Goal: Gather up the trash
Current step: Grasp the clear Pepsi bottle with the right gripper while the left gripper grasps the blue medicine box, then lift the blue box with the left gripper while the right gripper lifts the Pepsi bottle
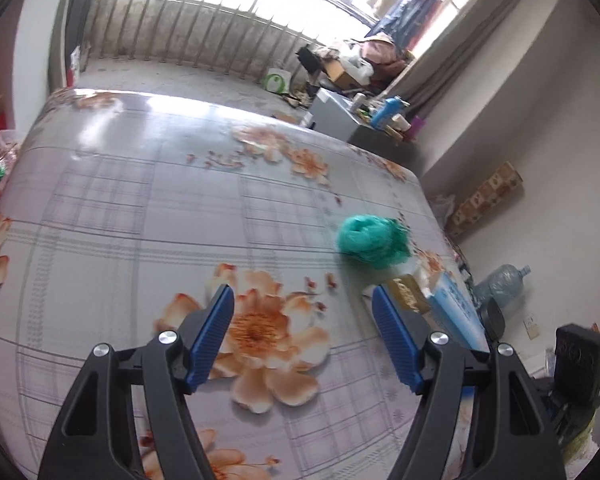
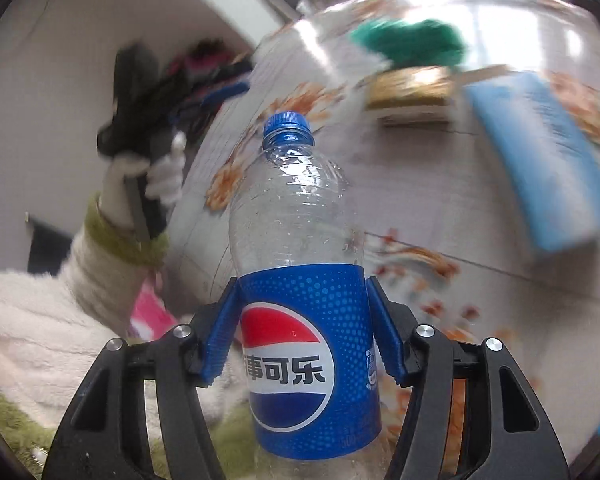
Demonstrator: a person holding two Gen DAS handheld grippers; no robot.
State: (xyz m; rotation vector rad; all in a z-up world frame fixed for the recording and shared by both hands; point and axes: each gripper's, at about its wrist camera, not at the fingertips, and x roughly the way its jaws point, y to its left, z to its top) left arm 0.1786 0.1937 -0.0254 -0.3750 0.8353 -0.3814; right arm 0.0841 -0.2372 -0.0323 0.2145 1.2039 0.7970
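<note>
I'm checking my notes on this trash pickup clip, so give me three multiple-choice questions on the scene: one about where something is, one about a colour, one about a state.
1. Where does the teal mesh ball lie?
A. on the floral tablecloth
B. on the floor
C. between the left gripper's jaws

2. What colour is the cap of the Pepsi bottle?
A. red
B. blue
C. white

3. What does the left gripper hold?
A. the bottle
B. the gold box
C. nothing

Answers: 1 A, it rests on the cloth beside the boxes. 2 B, the cap is blue. 3 C, its jaws stand open over bare cloth, while the right gripper clamps the bottle.
</note>
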